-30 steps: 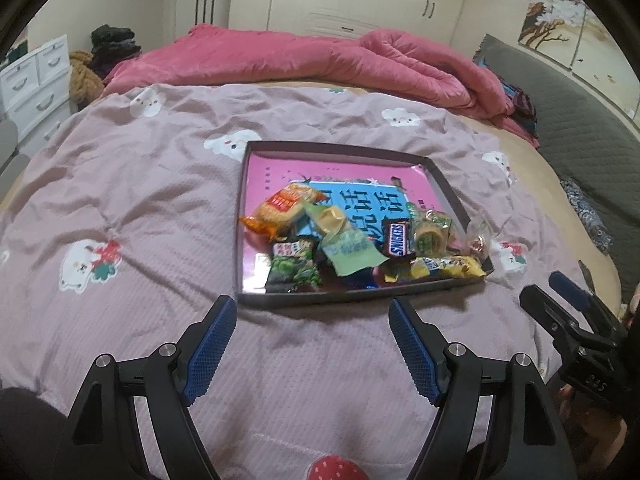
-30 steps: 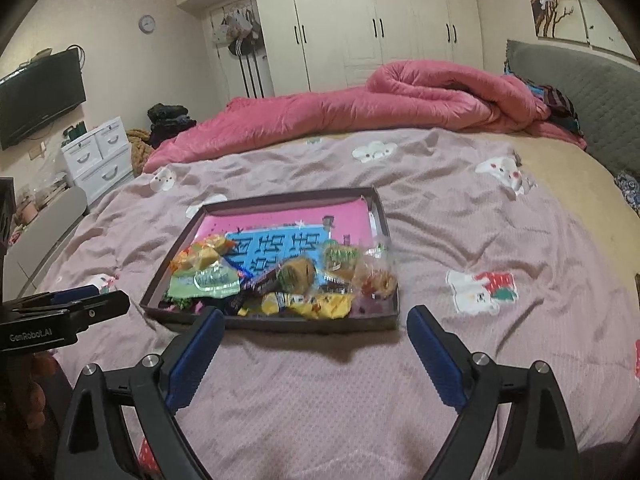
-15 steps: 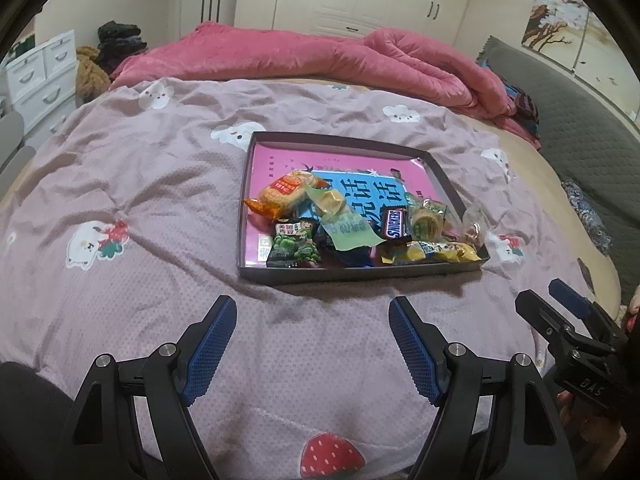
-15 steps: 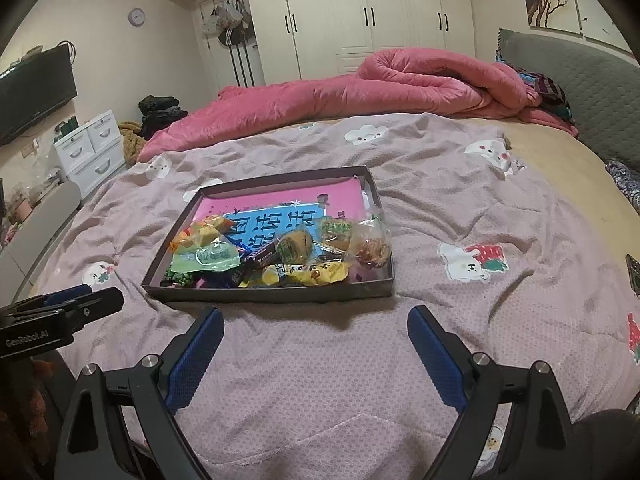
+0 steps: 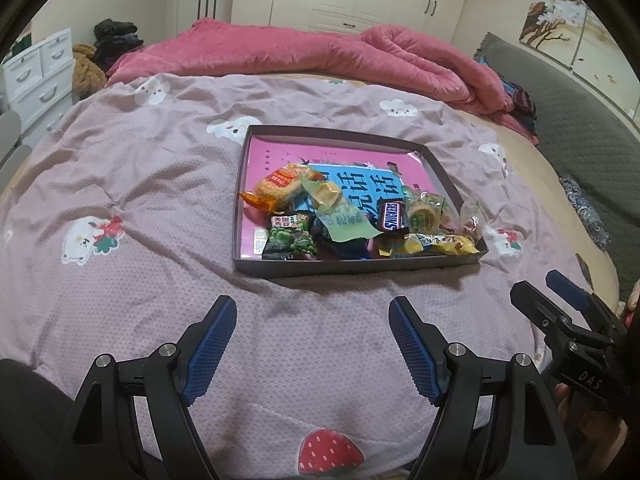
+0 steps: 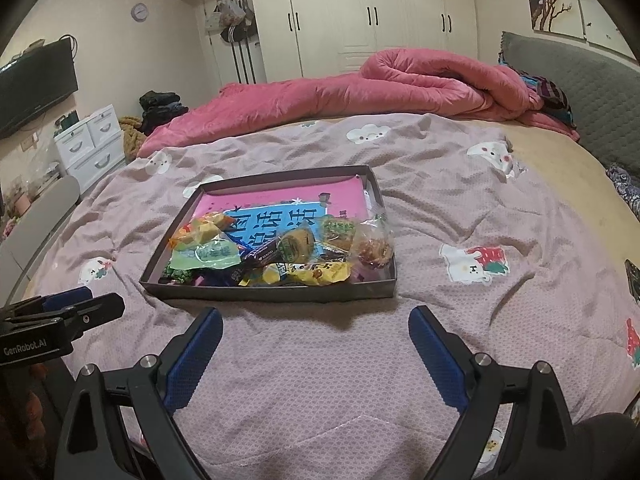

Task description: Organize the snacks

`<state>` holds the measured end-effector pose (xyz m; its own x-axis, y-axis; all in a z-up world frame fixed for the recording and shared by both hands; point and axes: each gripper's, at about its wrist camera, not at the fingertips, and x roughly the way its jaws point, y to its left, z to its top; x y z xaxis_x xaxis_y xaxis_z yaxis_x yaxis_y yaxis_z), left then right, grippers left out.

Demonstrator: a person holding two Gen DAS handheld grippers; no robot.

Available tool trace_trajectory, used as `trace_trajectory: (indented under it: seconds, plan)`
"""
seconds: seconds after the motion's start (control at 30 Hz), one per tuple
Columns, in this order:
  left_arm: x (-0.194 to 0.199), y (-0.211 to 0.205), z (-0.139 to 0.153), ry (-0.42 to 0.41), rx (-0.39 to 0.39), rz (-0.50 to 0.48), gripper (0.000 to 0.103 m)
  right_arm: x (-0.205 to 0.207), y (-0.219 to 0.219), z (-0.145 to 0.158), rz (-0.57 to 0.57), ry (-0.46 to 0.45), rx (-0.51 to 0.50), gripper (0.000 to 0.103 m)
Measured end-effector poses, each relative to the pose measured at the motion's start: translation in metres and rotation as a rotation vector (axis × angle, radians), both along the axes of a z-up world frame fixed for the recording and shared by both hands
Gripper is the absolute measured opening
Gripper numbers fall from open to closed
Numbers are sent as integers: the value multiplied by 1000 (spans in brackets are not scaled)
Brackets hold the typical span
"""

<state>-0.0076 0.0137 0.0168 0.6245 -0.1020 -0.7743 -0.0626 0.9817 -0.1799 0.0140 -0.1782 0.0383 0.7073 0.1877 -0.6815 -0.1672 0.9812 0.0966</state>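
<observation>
Purple bedspread lies bare between tray and pink quilt.

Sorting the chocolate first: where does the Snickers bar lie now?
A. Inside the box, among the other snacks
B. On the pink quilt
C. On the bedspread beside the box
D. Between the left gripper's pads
A: the Snickers bar lies inside the box, among the other snacks.

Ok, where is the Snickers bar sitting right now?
In the left wrist view the Snickers bar lies in the tray, right of centre near its front wall, between the pale green wrapper and the round green-labelled cake.
</observation>
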Motion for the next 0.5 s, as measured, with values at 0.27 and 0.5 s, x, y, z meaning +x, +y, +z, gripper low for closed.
trace_trajectory:
  seconds: [0.27,0.5]
  plan:
    - [3,-2,-3,7,1,-4,80,2,2,-1,11,0,-7,94]
    - [4,-2,-4,10,4,-3,80,4,5,-3,17,9,-15,95]
